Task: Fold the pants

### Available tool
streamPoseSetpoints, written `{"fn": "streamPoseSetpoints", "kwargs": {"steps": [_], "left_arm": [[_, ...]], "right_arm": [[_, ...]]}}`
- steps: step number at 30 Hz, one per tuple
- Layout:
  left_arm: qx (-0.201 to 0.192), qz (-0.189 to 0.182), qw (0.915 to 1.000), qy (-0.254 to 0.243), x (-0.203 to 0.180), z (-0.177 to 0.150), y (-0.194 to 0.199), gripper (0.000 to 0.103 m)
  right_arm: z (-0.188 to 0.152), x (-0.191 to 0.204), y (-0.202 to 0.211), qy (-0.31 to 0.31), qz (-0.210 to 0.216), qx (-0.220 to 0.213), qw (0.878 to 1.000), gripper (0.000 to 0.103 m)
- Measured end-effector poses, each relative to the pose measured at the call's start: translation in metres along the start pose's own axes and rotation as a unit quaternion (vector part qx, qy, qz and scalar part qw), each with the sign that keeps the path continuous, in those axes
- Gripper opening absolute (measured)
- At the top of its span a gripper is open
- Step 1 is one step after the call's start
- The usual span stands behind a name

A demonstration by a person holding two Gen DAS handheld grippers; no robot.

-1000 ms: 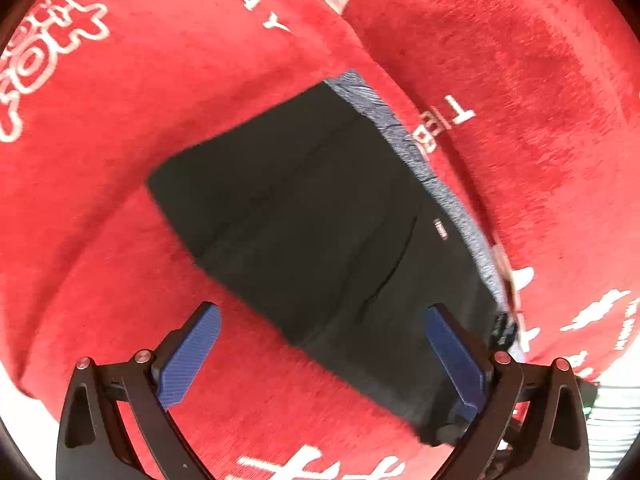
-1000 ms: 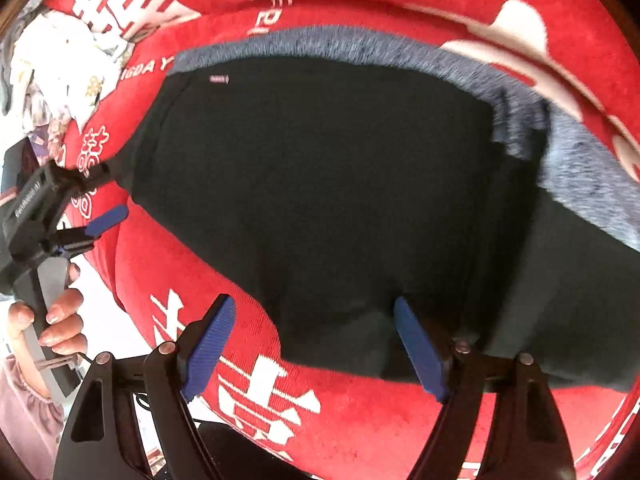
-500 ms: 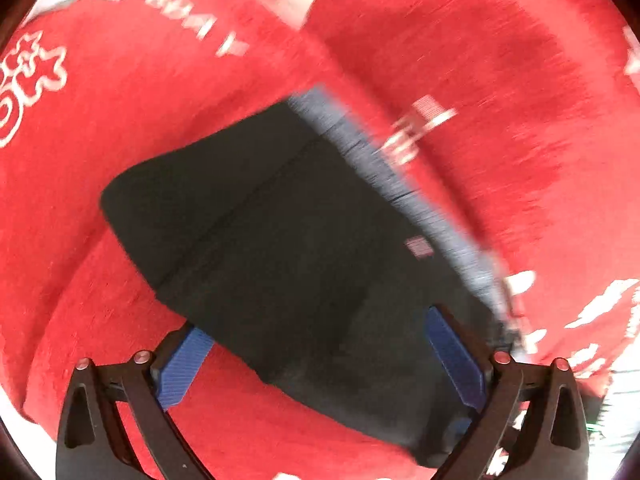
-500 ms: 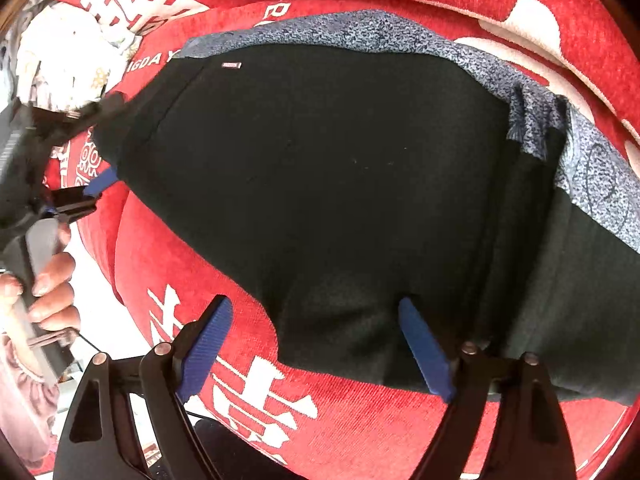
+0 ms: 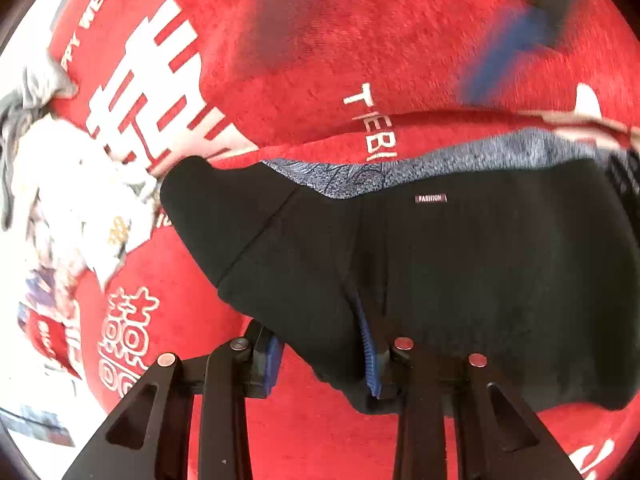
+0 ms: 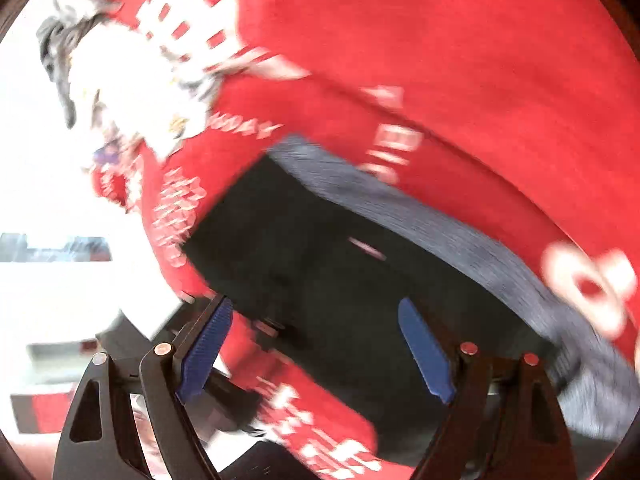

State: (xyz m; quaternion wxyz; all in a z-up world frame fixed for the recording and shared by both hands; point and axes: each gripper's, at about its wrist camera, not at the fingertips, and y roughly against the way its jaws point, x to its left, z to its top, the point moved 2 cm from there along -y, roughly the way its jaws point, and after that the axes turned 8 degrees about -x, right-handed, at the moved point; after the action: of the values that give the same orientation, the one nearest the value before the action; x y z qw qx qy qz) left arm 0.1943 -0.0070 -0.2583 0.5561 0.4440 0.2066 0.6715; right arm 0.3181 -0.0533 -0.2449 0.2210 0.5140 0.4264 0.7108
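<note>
On red blanket, L gripper just closing on black pants edge, R gripper released; thin bite may slip.

A home setting, prob. a bedroom: a plush red blanket with large white wedding characters and "HAPPY WEDDING DAY" lettering covered a soft, rounded surface, apparently a bed. Rumpled white and grey laundry lay heaped at its far edge, w/ dark pants spread across the blanket. Bright daylight washed out the background.
</note>
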Motion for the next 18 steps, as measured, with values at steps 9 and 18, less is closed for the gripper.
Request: {"fn": "streamPoseSetpoints", "kwargs": {"steps": [9,18], "left_arm": [[-0.018,0.021,0.9988,-0.041,-0.005,-0.005,0.009,0.034],[-0.081,-0.019,0.9955,-0.046,-0.019,0.033,0.07,0.034]], "right_arm": [[0.039,0.081,-0.101,0.092,0.012,0.14,0.986,0.087],[0.023,0.034,-0.033,0.031,0.061,0.064,0.996,0.017]]}}
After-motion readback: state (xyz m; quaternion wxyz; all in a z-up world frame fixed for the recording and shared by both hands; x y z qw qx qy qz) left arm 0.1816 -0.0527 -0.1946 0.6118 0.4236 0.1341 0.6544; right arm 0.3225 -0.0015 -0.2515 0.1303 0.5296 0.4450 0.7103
